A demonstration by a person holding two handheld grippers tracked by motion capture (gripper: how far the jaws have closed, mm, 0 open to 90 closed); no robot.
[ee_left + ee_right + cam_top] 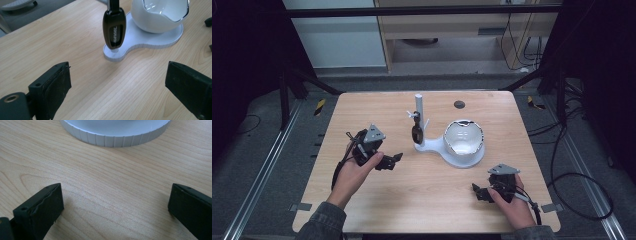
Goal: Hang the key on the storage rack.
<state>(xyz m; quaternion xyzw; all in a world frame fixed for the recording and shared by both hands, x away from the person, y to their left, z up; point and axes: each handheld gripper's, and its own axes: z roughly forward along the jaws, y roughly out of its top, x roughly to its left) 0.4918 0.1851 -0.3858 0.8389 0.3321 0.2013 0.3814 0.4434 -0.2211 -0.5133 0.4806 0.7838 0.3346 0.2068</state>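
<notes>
My left gripper [395,159] has its jaws spread wide, aimed at the black key fob [114,30] hanging on the white stand [419,117]. My right gripper [478,193], jaws also spread, rests on the wooden desk [422,200].

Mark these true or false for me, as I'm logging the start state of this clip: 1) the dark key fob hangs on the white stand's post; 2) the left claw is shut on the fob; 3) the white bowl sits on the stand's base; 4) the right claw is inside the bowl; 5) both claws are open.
1) True: the dark key fob hangs at the post of the white stand.
2) False: the left claw is open, short of the fob, with bare table between.
3) True: the white bowl sits on the stand's round base.
4) False: the right claw is over the table, nearer the person than the base.
5) True: each claw's jaws stand wide apart.
</notes>
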